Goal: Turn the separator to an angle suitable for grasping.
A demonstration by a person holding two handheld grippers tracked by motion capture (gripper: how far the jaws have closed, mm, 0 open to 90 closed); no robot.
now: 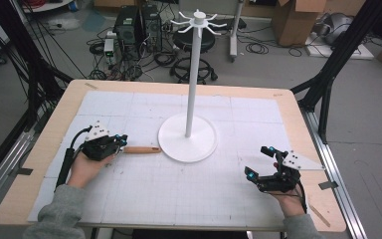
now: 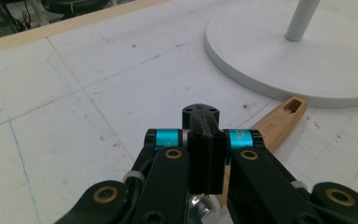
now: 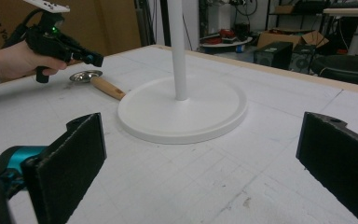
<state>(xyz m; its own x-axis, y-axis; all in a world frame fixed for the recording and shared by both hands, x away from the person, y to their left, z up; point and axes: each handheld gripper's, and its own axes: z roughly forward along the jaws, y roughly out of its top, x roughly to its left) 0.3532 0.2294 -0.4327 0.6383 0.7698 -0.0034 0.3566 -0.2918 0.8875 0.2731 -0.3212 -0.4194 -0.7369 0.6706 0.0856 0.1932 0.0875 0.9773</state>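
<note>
Left gripper hovers low over the white gridded table mat, its two black jaws pressed flat against each other with no gap between the pads in the left gripper view. Nothing sits between them: the small spoon with a shiny metal bowl and a light wooden handle lies on the mat just under and beyond the jaw tips. Its handle runs out ahead of the claw and to its right, ending close against the rim of the round white base of the tall white hook stand. In the left gripper view the handle end shows an oblong hanging hole and some small printed lettering too fine to read.

From the right gripper view the metal bowl rests below the left gripper, which seems poised above the neck of the spoon, likely so it can spread and come down where bowl meets handle. That hanging hole suits the short white arms at the stand's top.

Right gripper waits well off to the side with its jaws spread wide, empty, facing the stand's base, probably kept clear until needed.
</note>
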